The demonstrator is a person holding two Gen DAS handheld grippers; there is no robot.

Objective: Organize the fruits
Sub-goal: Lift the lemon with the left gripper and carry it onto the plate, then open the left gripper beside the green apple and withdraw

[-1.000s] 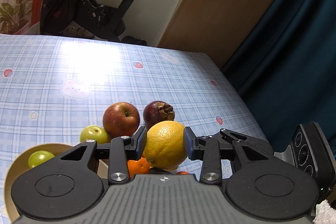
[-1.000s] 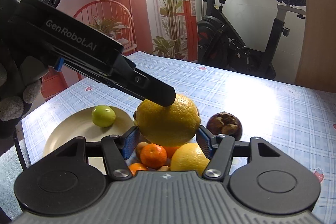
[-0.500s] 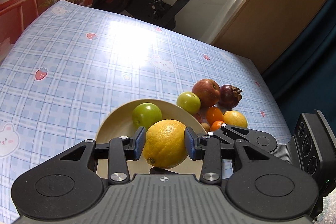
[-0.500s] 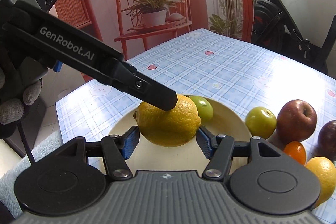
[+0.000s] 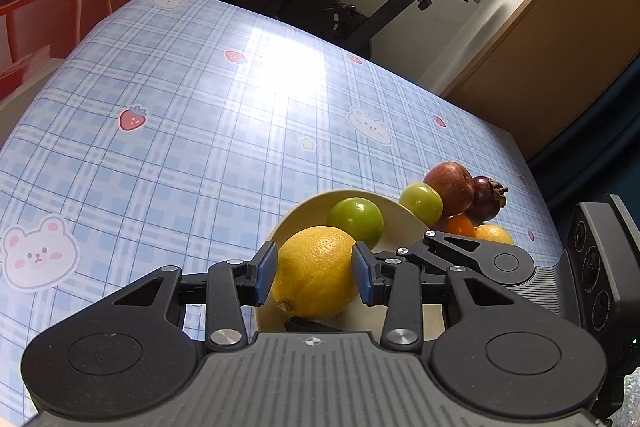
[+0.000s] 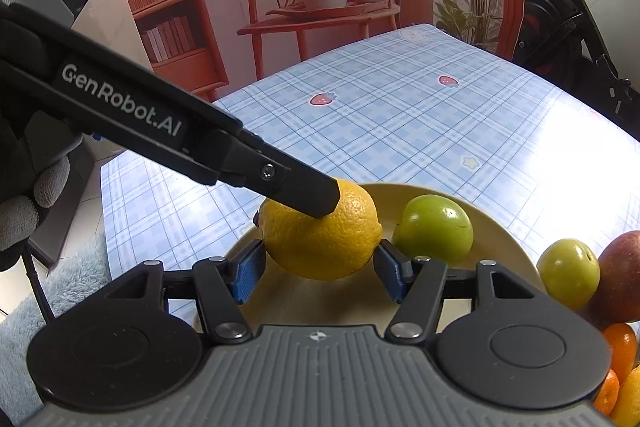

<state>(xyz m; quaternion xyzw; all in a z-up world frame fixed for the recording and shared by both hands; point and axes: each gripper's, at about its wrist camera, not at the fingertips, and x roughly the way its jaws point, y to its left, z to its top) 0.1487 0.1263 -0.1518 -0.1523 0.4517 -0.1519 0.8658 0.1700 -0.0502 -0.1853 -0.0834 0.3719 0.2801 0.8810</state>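
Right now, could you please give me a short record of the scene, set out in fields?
held: yellow lemon, over the round beige plate
left gripper: jaws shut on the lemon's sides
right gripper: jaws shut on its ends
on plate: round green fruit
beside plate: second green fruit, red apple, dark purple mangosteen, small oranges
surface: blue checked tablecloth

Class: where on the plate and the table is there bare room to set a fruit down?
The plate is bare in front of the green fruit, below the held lemon. The tablecloth beyond the plate is bare. Right of the plate, the fruit pile crowds it.
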